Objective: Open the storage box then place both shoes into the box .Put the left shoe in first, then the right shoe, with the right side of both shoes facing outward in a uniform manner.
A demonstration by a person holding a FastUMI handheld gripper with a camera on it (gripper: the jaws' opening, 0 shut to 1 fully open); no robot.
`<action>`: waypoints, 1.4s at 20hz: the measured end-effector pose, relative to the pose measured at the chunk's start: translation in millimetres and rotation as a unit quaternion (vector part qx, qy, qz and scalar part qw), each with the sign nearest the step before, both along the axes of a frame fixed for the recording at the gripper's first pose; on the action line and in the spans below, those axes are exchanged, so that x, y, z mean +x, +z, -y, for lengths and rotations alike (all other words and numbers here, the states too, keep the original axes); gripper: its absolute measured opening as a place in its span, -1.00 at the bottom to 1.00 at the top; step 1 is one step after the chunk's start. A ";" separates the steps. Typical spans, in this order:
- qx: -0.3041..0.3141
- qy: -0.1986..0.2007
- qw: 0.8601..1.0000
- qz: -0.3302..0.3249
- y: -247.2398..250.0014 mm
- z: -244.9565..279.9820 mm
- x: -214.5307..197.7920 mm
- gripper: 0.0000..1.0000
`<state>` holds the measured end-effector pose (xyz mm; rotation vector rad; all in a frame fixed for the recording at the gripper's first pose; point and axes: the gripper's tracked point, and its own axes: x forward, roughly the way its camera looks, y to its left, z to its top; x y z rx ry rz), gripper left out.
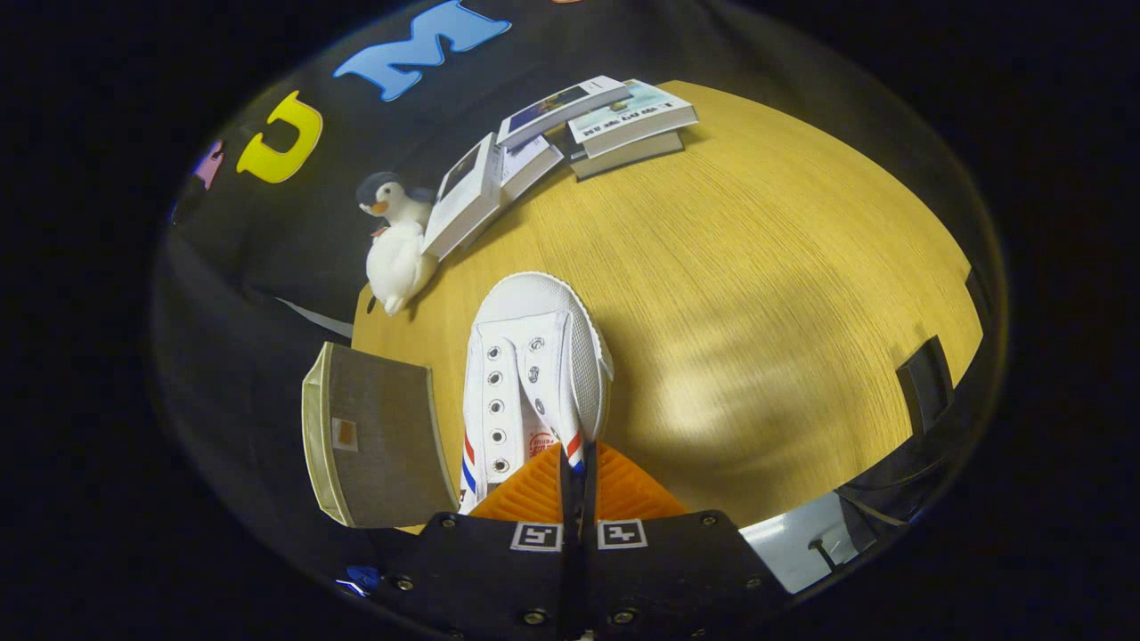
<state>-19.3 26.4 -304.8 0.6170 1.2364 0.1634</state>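
**A:** Where is the shoe (533, 374) right now?

**B:** Straight ahead of the gripper (577, 463), toe pointing away. It seems lifted clear of the wooden table (757, 267), though I can't be sure of that. It's a white canvas sneaker with red and blue stripes near the heel.

**A:** And the jaws?

**B:** Nearly together, with just a thin strip of the shoe's collar pinched between them. Both fingers (534, 494) press on that edge, which is probably why the shoe hangs lengthwise from the gripper.

**A:** Why grab it by the collar?

**B:** My guess is that it's the one thin wall the fingers can close on, and it leaves the sole and sides free for setting the shoe down.

**A:** Where's the box?

**B:** The storage box (378, 436) sits just beside the shoe, at the table's edge. It shows a grey fabric face with a small tag; I can't tell whether it's open.

**A:** Anything else?

**B:** Beyond the shoe, a plush penguin (396, 245) leans by a spread of books (570, 125), well apart from the box.
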 end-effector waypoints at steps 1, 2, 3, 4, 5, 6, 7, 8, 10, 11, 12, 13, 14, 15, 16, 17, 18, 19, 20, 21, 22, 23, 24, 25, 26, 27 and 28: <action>0.004 0.004 1.000 0.005 9.3 -7.6 2.7 -0.99; 0.007 0.006 1.000 0.011 18.1 -15.8 5.6 -1.00; 0.010 0.009 1.000 0.016 27.8 -24.1 7.0 -0.99; 0.013 0.014 1.000 0.021 34.9 -33.1 8.8 -0.99; 0.014 0.016 0.999 0.025 41.7 -41.5 11.2 -1.00; 0.016 0.021 0.999 0.028 48.2 -50.6 12.0 -0.99; 0.017 0.024 0.999 0.031 53.6 -59.3 13.5 -0.99; 0.019 0.028 0.999 0.033 59.2 -68.5 14.1 -0.99; 0.022 0.035 0.999 0.036 68.0 -86.4 15.7 -0.99; 0.022 0.039 0.998 0.037 72.4 -94.3 16.4 -0.99; 0.021 0.044 0.998 0.038 76.2 -102.6 16.1 -0.99; 0.020 0.047 0.998 0.040 80.0 -110.5 17.5 -0.99; 0.019 0.052 0.998 0.043 84.5 -118.8 17.9 -0.99; 0.019 0.055 0.997 0.046 89.4 -127.1 19.3 -0.99; 0.021 0.058 0.997 0.050 94.3 -135.3 20.4 -0.99; 0.023 0.062 0.996 0.053 99.1 -143.9 21.7 -0.99; 0.026 0.064 0.996 0.055 104.1 -153.0 22.8 -0.99; 0.027 0.068 0.996 0.058 107.6 -161.7 24.6 -0.99; 0.027 0.070 0.995 0.060 109.7 -170.6 26.5 -1.00; 0.026 0.074 0.995 0.062 111.7 -179.3 27.8 -0.99; 0.025 0.078 0.995 0.063 112.4 -188.5 28.8 -0.99; 0.024 0.082 0.994 0.063 112.2 -197.7 29.4 -0.99; 0.025 0.088 0.994 0.062 112.4 -207.8 29.1 -0.99; 0.025 0.094 0.993 0.061 112.0 -218.0 28.9 -0.99; 0.025 0.099 0.993 0.060 110.6 -227.1 28.6 -0.99; 0.024 0.105 0.992 0.059 109.1 -235.5 28.5 -0.99; 0.022 0.109 0.992 0.058 107.2 -244.3 27.3 -0.99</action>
